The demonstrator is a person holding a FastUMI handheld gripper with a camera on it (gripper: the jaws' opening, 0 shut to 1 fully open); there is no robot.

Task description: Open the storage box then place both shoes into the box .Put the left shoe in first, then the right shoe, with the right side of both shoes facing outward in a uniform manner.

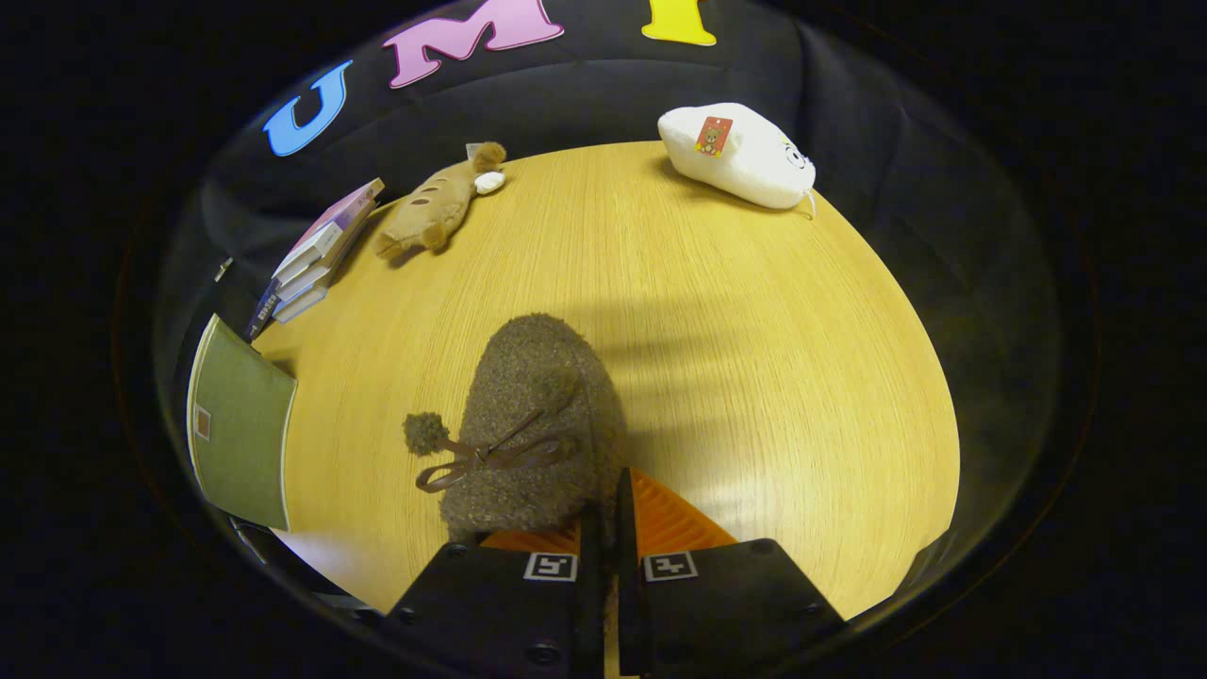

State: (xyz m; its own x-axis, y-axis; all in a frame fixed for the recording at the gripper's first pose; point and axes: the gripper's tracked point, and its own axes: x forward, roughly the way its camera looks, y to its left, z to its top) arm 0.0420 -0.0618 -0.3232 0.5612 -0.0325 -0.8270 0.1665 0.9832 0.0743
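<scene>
As you look forward along your gripper (608, 528), its two fingers stand drawn almost together, with only a thin gap between them; the heel edge of a fuzzy brown shoe (537, 424) sits at that gap, apparently pinched there, though the contact itself is hidden by the fingers, so you cannot tell for certain that both press on it. Most of the shoe lies just ahead of the fingers and slightly to their left, its toe pointing away from you across the wooden table (754, 358); a brown bow (490, 457) with a pompom (424, 432) lies on its upper, the pompom hanging off the shoe's left side. Beyond the shoe, well apart from it, a tan plush animal (434, 203) lies near the table's far left edge; a white plush toy (740, 156) bearing a red tag rests at the far right edge; a stack of books (316, 255) lies on the left beside the tan plush; a green panel (240, 424) stands at the table's left side, nearer to you than the books.
</scene>
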